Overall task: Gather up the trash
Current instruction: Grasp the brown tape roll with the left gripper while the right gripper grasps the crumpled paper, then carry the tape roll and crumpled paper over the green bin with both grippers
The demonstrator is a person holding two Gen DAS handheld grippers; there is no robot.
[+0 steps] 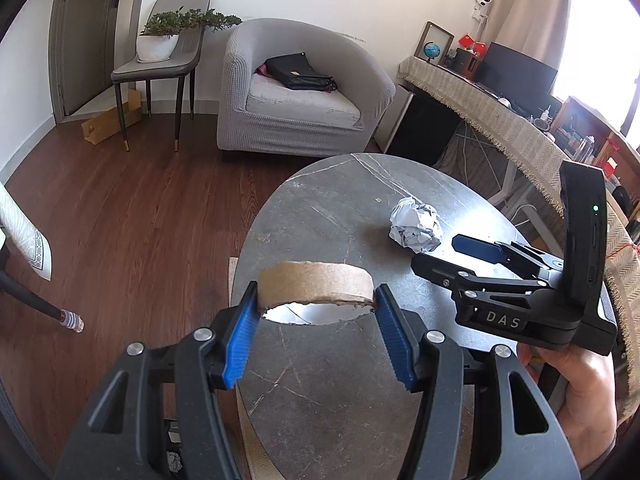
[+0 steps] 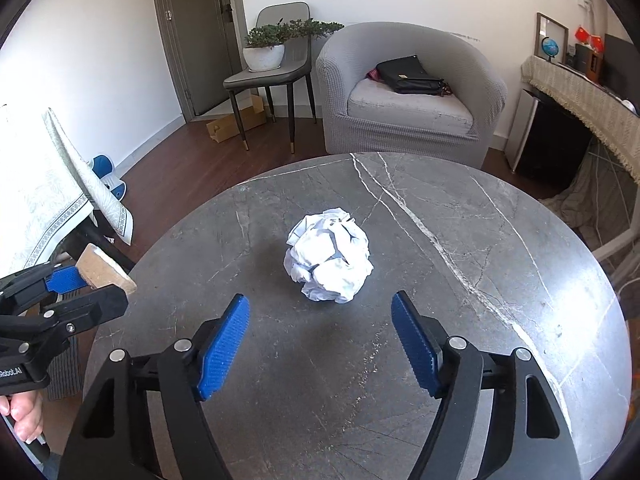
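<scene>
The left tool (image 1: pixel 316 320) is closed on a cardboard ring (image 1: pixel 316 282), its blue pads (image 1: pixel 240 340) pressing the ring's two sides and holding it in the air above the near left edge of the round grey marble surface (image 1: pixel 320 380). The right tool (image 2: pixel 320 336) hangs wide open with nothing between its blue pads (image 2: pixel 222 348), pointing at a crumpled ball of white paper (image 2: pixel 329 256) that lies just ahead of it near the middle of the surface. Beyond the surface stands a grey armchair (image 2: pixel 412 92) with a black bag (image 2: pixel 408 76) on its seat.
</scene>
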